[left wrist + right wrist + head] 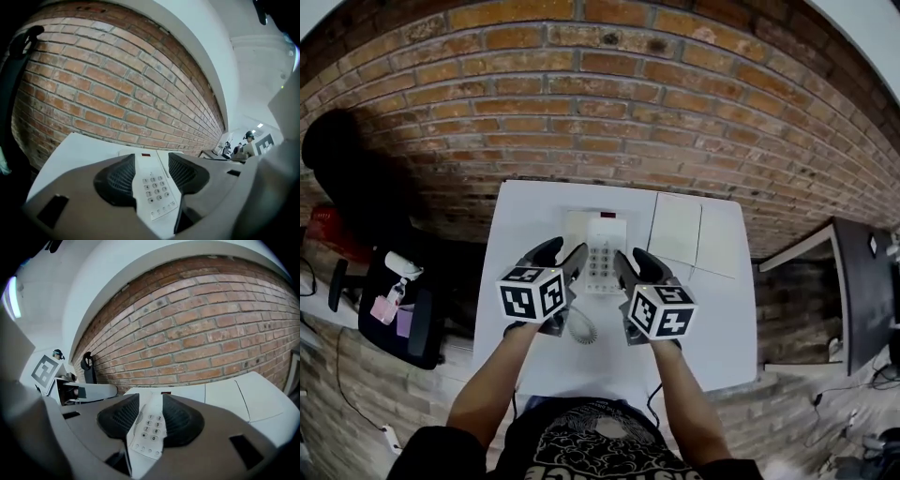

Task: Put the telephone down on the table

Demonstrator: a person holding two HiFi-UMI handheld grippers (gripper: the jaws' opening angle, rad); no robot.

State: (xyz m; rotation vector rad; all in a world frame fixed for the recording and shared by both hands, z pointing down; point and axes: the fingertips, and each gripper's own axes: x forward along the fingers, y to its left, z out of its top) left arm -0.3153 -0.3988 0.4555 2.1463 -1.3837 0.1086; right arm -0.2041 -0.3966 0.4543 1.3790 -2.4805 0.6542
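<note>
Left gripper view: telephone [157, 192] beyond left claw [151, 174]

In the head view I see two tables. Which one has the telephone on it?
The white table before the person holds the telephone; the dark table at the right does not.

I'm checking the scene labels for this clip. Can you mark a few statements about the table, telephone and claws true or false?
1. The telephone lies on the white table. True.
2. The telephone is black. False: it is white.
3. A brick wall stands behind the table. True.
4. Only one claw is in view. False: the left claw and right claw both hover by the telephone.
5. The keypad faces up. True.
</note>
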